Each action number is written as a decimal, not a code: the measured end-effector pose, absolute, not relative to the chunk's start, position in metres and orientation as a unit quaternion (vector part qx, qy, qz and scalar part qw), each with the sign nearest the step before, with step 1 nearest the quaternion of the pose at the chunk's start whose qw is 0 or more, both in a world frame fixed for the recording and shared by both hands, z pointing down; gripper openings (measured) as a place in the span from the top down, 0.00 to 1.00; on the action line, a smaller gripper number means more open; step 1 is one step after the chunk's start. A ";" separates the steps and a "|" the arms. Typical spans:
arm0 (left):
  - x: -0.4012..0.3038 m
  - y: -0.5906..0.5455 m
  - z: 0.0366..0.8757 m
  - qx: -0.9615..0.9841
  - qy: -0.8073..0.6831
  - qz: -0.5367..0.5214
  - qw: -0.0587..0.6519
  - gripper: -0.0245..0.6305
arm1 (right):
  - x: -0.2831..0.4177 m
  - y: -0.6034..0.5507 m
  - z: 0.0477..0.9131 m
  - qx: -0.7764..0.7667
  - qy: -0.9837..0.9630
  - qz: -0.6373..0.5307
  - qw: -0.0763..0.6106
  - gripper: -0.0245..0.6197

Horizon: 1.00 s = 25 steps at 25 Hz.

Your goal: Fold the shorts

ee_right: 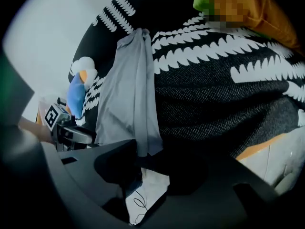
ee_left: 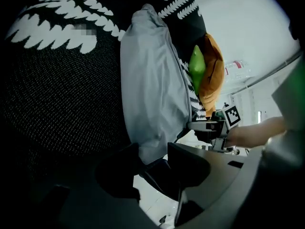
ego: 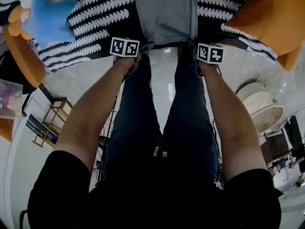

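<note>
The shorts (ego: 167, 13) lie flat as a grey strip on the black-and-white cover (ego: 105, 18), at the top centre of the head view, with their near edge at the cover's edge. The left gripper (ee_left: 153, 149) is at the near left corner and the right gripper (ee_right: 148, 149) at the near right one. Each gripper view shows a corner of the hem hanging between the fingers (ee_left: 190, 163), which stand apart. The gap looks too wide for thin cloth, so I read both pairs as released, not grasping.

Nothing is lifted, so no fold is under way. The strip is narrow and straight-sided, and one long edge in the right gripper view looks doubled. That suggests a lengthwise fold may already be in and an end-to-end fold is left, but I cannot be sure.

- **Cut off:** The far end of the shorts runs out of the top of the head view.
- **Hidden:** In the head view the cubes (ego: 125, 47) hide the fingers.
- **Hard to make out:** No view shows the waistband or the leg openings. The left half of the left gripper view is too dark to read.
</note>
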State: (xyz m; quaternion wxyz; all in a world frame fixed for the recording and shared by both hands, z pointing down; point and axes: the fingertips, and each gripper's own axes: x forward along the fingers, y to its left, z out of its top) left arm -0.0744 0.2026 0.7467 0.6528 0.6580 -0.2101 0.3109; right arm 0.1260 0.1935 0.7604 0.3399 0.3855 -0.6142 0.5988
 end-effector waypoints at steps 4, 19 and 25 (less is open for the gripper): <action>-0.072 0.203 0.750 0.648 -0.211 0.307 0.664 0.70 | 0.120 0.195 0.758 0.372 -0.626 0.597 0.336 0.84; -0.080 0.229 0.754 0.640 -0.174 0.357 0.658 0.94 | 0.123 0.213 0.755 0.357 -0.603 0.617 0.359 0.93; -0.093 0.243 0.755 0.643 -0.182 0.375 0.642 0.94 | 0.133 0.226 0.753 0.354 -0.603 0.614 0.367 0.93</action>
